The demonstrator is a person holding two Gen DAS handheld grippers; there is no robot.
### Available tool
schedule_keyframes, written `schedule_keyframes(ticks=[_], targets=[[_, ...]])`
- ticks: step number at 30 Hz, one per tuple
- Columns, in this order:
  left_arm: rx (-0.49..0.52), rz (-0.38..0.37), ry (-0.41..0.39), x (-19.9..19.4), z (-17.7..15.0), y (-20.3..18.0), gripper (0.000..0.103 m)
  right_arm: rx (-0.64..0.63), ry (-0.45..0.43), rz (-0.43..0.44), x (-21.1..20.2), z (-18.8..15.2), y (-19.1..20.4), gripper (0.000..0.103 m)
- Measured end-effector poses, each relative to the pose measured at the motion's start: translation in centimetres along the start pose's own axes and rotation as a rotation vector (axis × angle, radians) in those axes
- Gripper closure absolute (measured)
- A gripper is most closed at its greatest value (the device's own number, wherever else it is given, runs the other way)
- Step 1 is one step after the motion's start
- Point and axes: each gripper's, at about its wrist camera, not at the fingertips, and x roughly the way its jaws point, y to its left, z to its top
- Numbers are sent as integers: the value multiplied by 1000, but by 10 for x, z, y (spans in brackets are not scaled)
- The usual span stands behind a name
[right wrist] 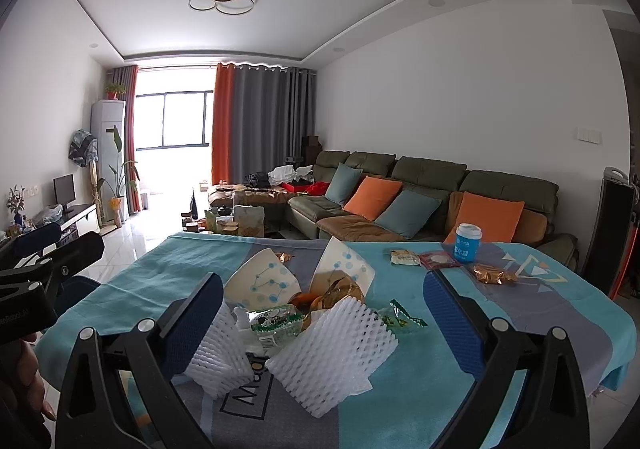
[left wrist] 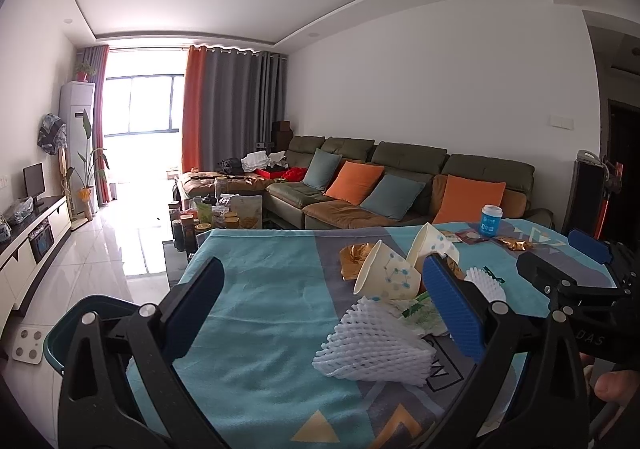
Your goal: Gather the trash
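Note:
A trash pile lies on the teal tablecloth [left wrist: 260, 289]. It holds white foam fruit nets [left wrist: 372, 341] [right wrist: 332, 349], two tipped paper cups [left wrist: 388, 275] [right wrist: 260, 281], crumpled plastic wrappers [right wrist: 276, 323] and gold foil [left wrist: 354, 253]. My left gripper [left wrist: 320, 313] is open and empty, with one foam net between its fingers. My right gripper [right wrist: 324, 325] is open and empty, its fingers either side of the pile. A dark green bin [left wrist: 86, 313] sits below the table's left edge in the left wrist view.
A blue-and-white cup [right wrist: 467, 243], snack packets [right wrist: 438, 260] and a gold wrapper [right wrist: 492, 274] lie farther right on the table. Behind stand a sofa with cushions [right wrist: 400, 201], a cluttered coffee table [left wrist: 216, 217] and a TV cabinet [left wrist: 36, 233]. The right gripper shows in the left wrist view [left wrist: 572, 273].

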Motion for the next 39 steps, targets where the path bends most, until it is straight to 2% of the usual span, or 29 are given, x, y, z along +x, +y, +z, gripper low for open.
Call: schedule_keyframes(ticks=[10, 19, 28, 39], targets=[[2, 1, 1, 2, -1, 1, 5, 5, 3, -4, 0, -1, -1, 6], [2, 7, 69, 16, 1, 2, 5, 33, 66, -3, 14, -2, -10, 6], [33, -32, 192, 48, -4, -6, 5, 91, 181, -13, 41, -11, -28, 6], [51, -63, 396, 110, -30, -17, 5, 182, 347, 18, 85, -34, -46, 6]])
